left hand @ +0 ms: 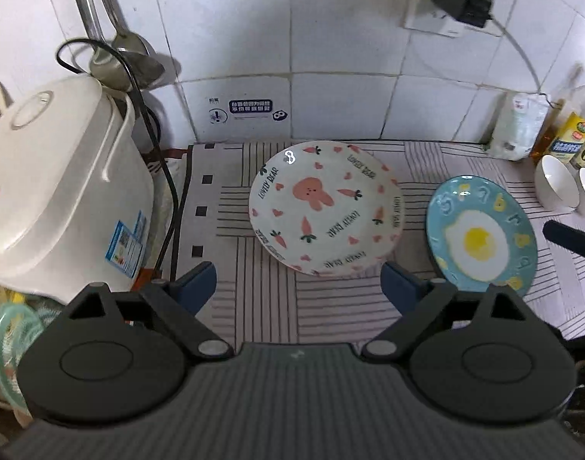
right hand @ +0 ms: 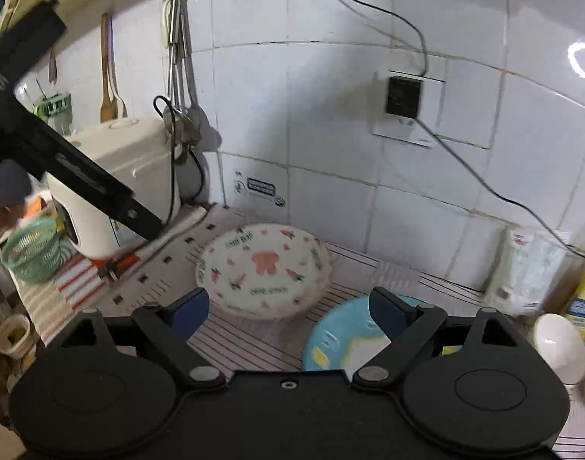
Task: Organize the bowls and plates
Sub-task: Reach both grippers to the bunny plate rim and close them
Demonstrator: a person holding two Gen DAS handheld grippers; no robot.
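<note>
A white plate with a pink bear and carrots lies on the striped mat, ahead of my open, empty left gripper. It also shows in the right wrist view. A blue plate with a fried-egg design lies to its right; in the right wrist view this blue plate is just below my open, empty right gripper. Two white bowls stand at the far right; one bowl shows in the right wrist view.
A white rice cooker with a black cord stands at the left. Ladles hang on the tiled wall. A white bag and oil bottles stand at the back right. A green basket sits at the far left.
</note>
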